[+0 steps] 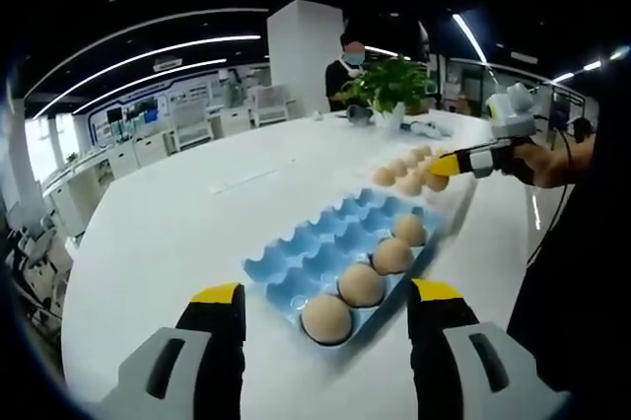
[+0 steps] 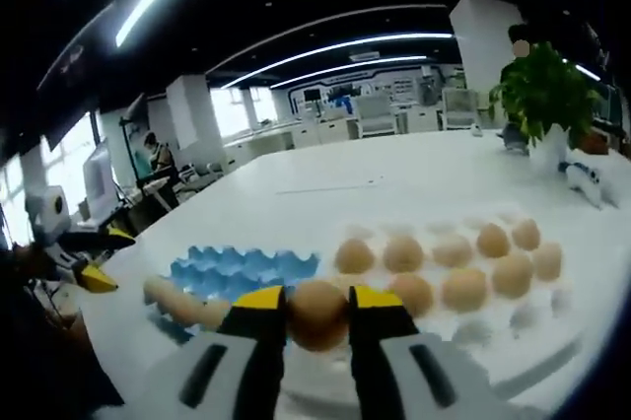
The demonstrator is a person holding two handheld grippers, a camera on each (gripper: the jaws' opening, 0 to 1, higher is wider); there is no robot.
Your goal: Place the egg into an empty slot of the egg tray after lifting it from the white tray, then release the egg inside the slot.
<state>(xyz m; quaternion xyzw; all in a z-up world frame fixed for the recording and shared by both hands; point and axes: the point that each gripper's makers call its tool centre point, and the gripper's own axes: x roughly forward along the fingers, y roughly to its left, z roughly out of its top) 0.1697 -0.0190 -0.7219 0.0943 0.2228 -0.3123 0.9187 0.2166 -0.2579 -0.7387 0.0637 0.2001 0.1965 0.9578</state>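
Yellow-tipped jaws of the left gripper (image 1: 327, 294) stand wide apart in the left gripper view, holding nothing, with the blue egg tray (image 1: 296, 262) lying on the white table (image 1: 158, 233) just ahead of them. Four eggs (image 1: 361, 284) sit in a row along that tray's near edge, and its other slots are bare. Beyond it, further right, more eggs rest in the white tray (image 1: 458, 205), and the right gripper (image 1: 441, 166) reaches over them from the right, held in a hand (image 1: 537, 159). A potted plant (image 1: 389, 83) stands at the table's far side.

In the right gripper view, the left gripper (image 2: 94, 277) shows at the far left. The blue egg tray (image 2: 242, 270) lies left of centre. The right gripper (image 2: 316, 299) has its jaws closed on an egg (image 2: 316, 314), pinched at its sides, above the near edge of the white tray (image 2: 552, 351), where other eggs sit in their hollows.
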